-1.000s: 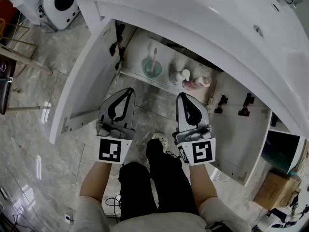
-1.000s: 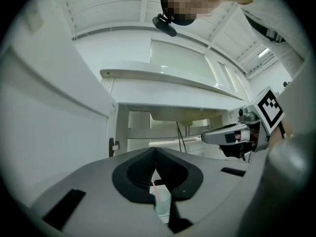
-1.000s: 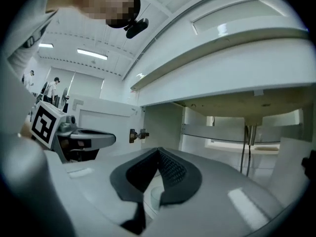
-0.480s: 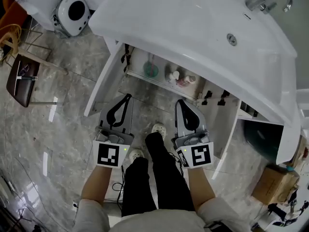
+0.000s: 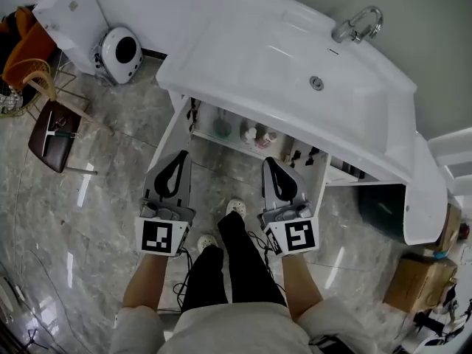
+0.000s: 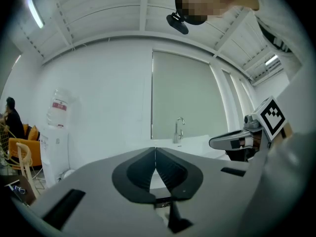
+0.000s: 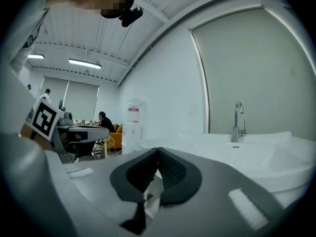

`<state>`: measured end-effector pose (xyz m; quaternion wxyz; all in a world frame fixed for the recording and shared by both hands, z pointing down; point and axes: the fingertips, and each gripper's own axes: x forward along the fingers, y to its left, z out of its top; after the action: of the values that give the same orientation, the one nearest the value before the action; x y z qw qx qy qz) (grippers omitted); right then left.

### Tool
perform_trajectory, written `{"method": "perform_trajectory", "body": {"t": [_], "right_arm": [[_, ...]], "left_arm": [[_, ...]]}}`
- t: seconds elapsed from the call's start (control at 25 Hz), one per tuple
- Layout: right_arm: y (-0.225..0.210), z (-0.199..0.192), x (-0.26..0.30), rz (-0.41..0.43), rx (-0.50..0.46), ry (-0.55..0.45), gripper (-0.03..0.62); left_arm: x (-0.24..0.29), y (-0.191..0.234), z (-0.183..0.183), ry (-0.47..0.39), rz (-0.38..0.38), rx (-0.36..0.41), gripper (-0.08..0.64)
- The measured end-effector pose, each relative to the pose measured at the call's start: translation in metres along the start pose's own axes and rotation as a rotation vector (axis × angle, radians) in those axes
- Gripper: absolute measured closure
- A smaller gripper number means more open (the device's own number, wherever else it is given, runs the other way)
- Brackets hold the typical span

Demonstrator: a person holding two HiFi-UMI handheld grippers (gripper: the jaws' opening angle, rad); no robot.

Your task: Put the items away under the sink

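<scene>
Head view: bottles (image 5: pixel 251 133) standing upright inside cabinet (image 5: pixel 168 142).

Teal cup (image 5: pixel 222 128), white bottle (image 5: pixel 251 133), pink bottle (image 5: pixel 270 138), side by side in open cabinet (image 5: pixel 170 133) under sink (image 5: pixel 280 50)

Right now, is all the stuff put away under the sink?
Looks mostly done: a cup and bottles sit inside the cabinet. Nothing is in hand: the left claw and right claw are both shut and empty. Left to do: probably just closing the open cabinet doors.
</scene>
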<state>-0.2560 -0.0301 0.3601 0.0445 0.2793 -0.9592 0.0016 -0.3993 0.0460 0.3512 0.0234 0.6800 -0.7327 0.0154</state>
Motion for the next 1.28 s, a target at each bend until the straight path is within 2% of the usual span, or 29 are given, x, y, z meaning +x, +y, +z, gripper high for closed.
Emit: {"method": "perform_trajectory", "body": {"t": [0.24, 0.48, 0.68, 0.92, 1.28], "right_arm": [[0.001, 0.063, -0.027, -0.012, -0.003, -0.029, 0.581], [0.003, 0.112, -0.051, -0.024, -0.031, -0.054, 0.581], [0.006, 0.142, -0.071, -0.043, -0.012, -0.089, 0.580], [0.007, 0.171, -0.089, -0.063, -0.034, -0.120, 0.581], [0.006, 0.196, -0.114, -0.117, -0.038, -0.164, 0.581]], "left_arm": [[-0.024, -0.008, 0.069, -0.043, 0.004, 0.021, 0.552], [-0.045, -0.016, 0.119, -0.100, -0.006, 0.061, 0.552], [-0.061, -0.025, 0.150, -0.125, -0.008, 0.081, 0.552], [-0.073, -0.032, 0.184, -0.166, -0.001, 0.104, 0.552], [-0.094, -0.038, 0.211, -0.221, 0.007, 0.106, 0.552]]}}
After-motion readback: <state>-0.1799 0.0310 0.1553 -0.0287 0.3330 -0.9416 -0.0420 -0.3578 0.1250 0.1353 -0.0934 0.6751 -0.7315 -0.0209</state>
